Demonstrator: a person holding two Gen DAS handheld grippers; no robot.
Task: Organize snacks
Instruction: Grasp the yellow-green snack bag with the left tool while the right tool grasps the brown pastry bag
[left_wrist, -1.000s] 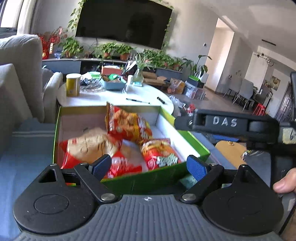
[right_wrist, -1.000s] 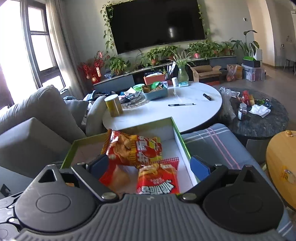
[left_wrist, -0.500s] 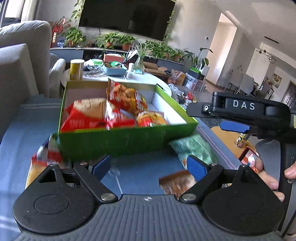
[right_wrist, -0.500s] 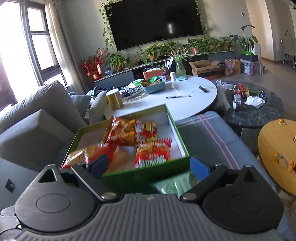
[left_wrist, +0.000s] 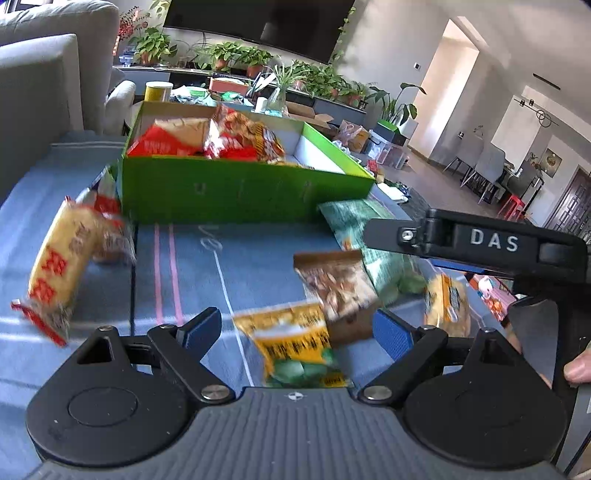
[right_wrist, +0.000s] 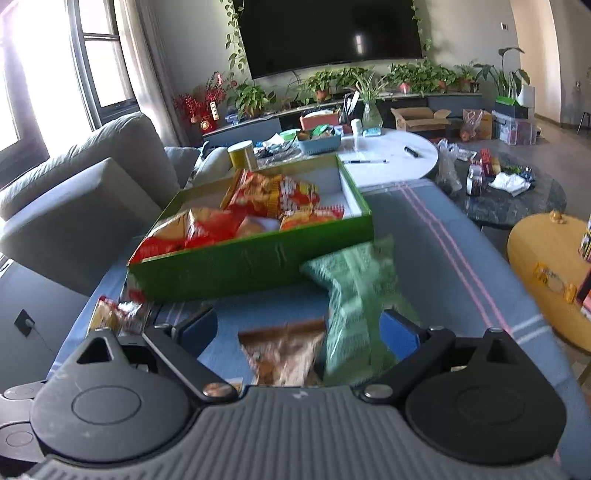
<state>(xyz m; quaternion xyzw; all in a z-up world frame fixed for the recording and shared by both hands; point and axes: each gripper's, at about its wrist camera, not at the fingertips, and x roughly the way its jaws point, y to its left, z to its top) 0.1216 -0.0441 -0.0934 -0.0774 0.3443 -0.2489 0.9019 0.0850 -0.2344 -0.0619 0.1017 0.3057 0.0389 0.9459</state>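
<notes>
Tongs — left (left_wrist: 295, 332) and right (right_wrist: 297, 330) — spread wide, gripping nothing.

grey sofa (right_wrist: 85, 192) – wall TV (right_wrist: 332, 33) – bright window (right_wrist: 44, 85) – white round table (right_wrist: 391, 158)

Snack packets (left_wrist: 295, 339) lie before the box (left_wrist: 229, 192), others inside.

A blue striped cloth (left_wrist: 258, 258) is seen carrying a green box (left_wrist: 236, 192); a green packet (right_wrist: 354, 295), brown packet (left_wrist: 336, 284), yellow packet (left_wrist: 295, 339) and yellow-red packet (left_wrist: 62, 266) are laid beside it
</notes>
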